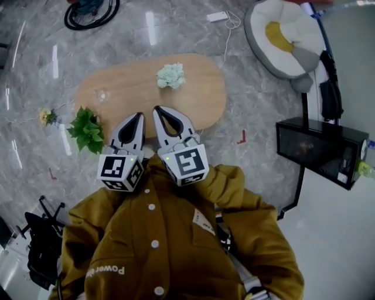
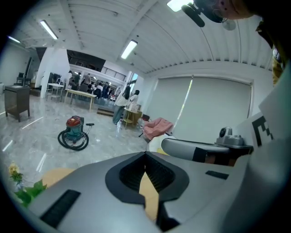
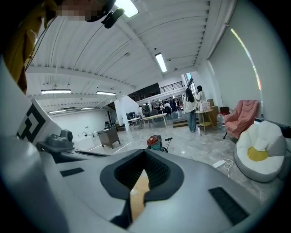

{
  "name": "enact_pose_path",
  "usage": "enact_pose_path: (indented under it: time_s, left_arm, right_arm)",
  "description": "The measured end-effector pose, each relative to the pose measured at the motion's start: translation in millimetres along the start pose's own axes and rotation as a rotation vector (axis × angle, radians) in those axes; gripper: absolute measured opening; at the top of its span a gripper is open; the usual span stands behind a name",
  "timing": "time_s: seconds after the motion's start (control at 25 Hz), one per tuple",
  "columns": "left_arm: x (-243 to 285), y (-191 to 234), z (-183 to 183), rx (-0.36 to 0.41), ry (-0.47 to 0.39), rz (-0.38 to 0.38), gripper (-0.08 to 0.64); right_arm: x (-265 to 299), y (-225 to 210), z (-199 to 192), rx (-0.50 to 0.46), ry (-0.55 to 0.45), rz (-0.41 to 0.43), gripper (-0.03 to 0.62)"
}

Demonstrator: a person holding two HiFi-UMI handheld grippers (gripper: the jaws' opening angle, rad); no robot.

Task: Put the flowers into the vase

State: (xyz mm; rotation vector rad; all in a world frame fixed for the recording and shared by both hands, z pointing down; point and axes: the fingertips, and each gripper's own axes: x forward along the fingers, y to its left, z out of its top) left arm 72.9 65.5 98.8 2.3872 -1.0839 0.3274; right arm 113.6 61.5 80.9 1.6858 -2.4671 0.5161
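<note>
A pale green-white flower bunch [image 1: 170,75] lies on the far part of the oval wooden table [image 1: 199,99]. A small clear glass vase [image 1: 102,95] stands near the table's left end. A leafy green sprig [image 1: 87,130] [image 2: 29,191] and a small yellow flower [image 1: 47,116] [image 2: 15,172] sit at the table's left, by the floor. My left gripper [image 1: 139,115] [image 2: 145,154] and right gripper [image 1: 157,109] [image 3: 145,151] are side by side over the table's near edge. Both are raised and pointing forward, with jaws shut and nothing in them.
A vacuum cleaner [image 1: 91,12] [image 2: 74,132] [image 3: 154,141] stands on the marble floor beyond the table. A beanbag [image 1: 284,35] [image 3: 261,154] lies far right. A black cabinet on a stand [image 1: 319,149] is at the right. A black folded cart [image 1: 41,246] sits near left.
</note>
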Motion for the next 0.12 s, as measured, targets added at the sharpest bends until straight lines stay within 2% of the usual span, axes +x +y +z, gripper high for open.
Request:
enact_pose_path:
  time_s: [0.12]
  left_arm:
    - [-5, -21, 4, 0.016, -0.017, -0.01, 0.006]
  right_arm:
    - [-15, -6, 4, 0.002, 0.005, -0.008, 0.005]
